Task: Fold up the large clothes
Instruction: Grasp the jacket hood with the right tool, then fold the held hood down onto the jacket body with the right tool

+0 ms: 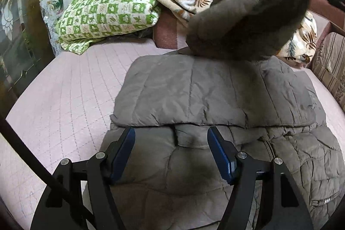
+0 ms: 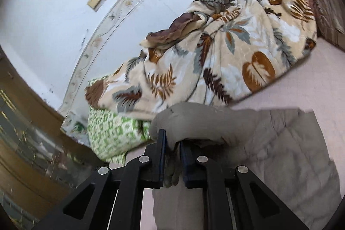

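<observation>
Pink bed (image 1: 64, 89) bears a soft, puffy jacket (image 1: 215, 96); right gripper (image 2: 172, 143) pinches its raised far end, left gripper (image 1: 171, 143) gapes empty.

A pink quilted bed (image 1: 64, 100) carries the grey padded jacket (image 1: 194, 96) at centre, a green patterned pillow (image 1: 107, 12) upper left, and a leaf-print blanket (image 2: 226, 53) beyond.

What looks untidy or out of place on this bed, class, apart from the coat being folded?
The leaf-print blanket lies crumpled in a heap at the far side of the bed, spilling over the green patterned pillow. The grey coat lies partly folded, one part lifted in the right gripper.
</observation>
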{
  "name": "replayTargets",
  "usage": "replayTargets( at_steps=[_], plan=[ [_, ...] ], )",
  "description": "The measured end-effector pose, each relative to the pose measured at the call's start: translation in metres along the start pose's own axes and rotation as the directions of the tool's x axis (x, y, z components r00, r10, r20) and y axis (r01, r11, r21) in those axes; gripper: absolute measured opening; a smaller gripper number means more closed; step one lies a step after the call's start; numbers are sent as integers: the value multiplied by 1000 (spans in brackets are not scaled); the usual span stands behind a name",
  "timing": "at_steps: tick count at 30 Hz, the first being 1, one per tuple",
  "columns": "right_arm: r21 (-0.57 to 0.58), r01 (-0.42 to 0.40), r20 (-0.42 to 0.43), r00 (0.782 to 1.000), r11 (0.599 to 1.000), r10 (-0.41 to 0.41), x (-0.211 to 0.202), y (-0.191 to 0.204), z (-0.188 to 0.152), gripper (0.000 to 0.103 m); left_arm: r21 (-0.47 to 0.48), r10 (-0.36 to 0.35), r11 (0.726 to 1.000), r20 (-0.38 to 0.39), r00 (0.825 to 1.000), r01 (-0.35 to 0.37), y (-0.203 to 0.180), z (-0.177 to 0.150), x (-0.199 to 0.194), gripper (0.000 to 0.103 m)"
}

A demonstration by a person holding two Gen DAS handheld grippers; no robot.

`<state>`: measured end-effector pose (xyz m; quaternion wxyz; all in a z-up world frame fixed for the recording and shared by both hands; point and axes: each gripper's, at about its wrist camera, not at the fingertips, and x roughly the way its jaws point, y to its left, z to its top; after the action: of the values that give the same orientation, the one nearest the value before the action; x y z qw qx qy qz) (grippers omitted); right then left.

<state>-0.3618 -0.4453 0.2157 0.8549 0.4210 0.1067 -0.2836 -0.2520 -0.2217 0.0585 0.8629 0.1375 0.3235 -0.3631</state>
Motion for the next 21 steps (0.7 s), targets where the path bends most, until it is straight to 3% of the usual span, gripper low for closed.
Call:
replayTargets(
  at_steps=[4, 7, 11, 14, 17, 19, 21],
  plan=[
    [13, -7, -15, 1000, 1000, 7, -28, -9, -50, 13, -16, 2, 1000, -7, 1000, -2, 3, 0, 1, 69],
    [37, -1, -37, 999, 999, 2, -37, -25, -90, 6, -24, 2, 1000, -16, 1000, -3, 5, -1, 2, 69],
    [67, 52, -74, 996, 996, -47, -32, -53, -135, 6, -42, -4, 999, -17, 1000, 3, 9, -1, -1, 69],
    [104, 71, -118, 991, 992, -58, -23, -73, -151, 6, -54, -17, 998, -9, 1000, 17, 12, -2, -6, 69],
    [101, 104, -102, 990, 989, -94, -21, -75, -142, 8, -44, -6, 999, 3, 1000, 6, 12, -1, -8, 69],
    [97, 117, -105, 989, 988, -107, -16, -78, -132, 17, -56, -14, 998, -5, 1000, 13, 13, 0, -5, 69],
    [140, 148, -106, 985, 979, -134, -7, -88, -124, 52, -68, -26, 997, -16, 1000, 25, 15, 1, -3, 69]
  ],
)
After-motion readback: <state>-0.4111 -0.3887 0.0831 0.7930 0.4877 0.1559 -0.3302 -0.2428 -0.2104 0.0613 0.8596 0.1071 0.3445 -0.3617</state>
